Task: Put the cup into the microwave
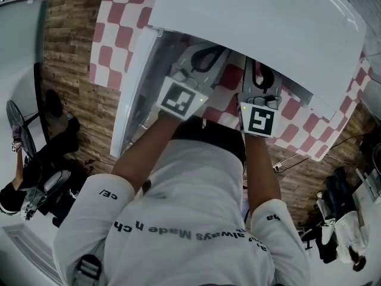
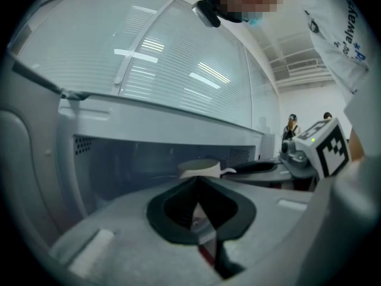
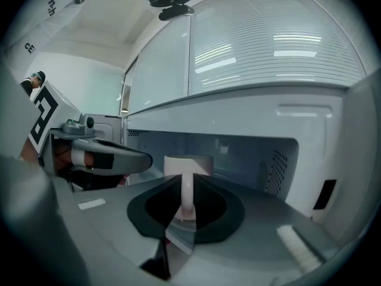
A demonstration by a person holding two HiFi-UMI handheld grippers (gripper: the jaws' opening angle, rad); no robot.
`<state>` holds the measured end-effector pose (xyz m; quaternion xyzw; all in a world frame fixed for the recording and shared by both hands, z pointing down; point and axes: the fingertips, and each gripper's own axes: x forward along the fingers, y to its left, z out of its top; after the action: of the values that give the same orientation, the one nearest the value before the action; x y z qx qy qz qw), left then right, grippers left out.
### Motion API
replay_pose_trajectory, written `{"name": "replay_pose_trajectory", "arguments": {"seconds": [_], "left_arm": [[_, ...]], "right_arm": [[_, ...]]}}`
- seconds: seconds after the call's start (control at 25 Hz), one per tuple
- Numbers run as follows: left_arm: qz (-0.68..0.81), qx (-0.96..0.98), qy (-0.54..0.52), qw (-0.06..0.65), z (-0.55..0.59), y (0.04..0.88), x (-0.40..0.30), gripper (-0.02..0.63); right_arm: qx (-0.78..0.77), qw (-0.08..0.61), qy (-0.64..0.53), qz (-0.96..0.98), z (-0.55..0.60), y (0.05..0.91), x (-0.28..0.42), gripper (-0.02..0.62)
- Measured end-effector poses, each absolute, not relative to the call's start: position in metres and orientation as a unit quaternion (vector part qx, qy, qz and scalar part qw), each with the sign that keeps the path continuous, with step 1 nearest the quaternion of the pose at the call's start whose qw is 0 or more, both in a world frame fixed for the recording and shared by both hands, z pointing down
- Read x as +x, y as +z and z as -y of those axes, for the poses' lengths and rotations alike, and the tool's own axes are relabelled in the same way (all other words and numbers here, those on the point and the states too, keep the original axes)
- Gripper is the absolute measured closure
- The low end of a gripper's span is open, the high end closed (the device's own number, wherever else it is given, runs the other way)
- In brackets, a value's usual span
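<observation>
From the right gripper view I see the right gripper [image 3: 184, 186] with its jaws closed on the handle of the white cup [image 3: 188, 165]. The handle stands upright in the narrow gap and the cup's body is just past the tips. The cup sits against the grey back wall of the microwave [image 3: 238, 151], inside the open cavity. My own gripper body covers its base, so I cannot tell whether it rests on the cavity floor or hangs above it. In the left gripper view the left gripper [image 2: 199, 186] has its jaws drawn together with nothing between them. Beyond its tips I make out only the cup's rim and a bit of its handle. From the head view the cup is hidden entirely. The microwave's white top covers both sets of fingertips, leaving only the marker cubes, the gripper bodies and my forearms showing. The open door [image 1: 132, 100] hangs to the left, seen edge-on. A red-and-white checked cloth [image 1: 113, 28] shows around the microwave.
</observation>
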<state>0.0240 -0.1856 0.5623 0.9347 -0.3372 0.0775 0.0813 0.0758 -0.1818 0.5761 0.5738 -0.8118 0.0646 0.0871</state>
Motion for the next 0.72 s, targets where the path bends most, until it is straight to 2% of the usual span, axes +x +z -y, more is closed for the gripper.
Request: {"name": "replay_pose_trajectory", "arguments": {"seconds": [0.24, 0.72], "left_arm": [[0.340, 0.934, 0.077, 0.074, 0.194, 0.569, 0.026, 0.601], [0.349, 0.931, 0.080, 0.066, 0.209, 0.585, 0.027, 0.603]], "right_arm": [[0.571, 0.108, 0.070, 0.811, 0.191, 0.588, 0.074, 0.552], [0.570, 0.088, 0.071, 0.814, 0.210, 0.598, 0.071, 0.552]]}}
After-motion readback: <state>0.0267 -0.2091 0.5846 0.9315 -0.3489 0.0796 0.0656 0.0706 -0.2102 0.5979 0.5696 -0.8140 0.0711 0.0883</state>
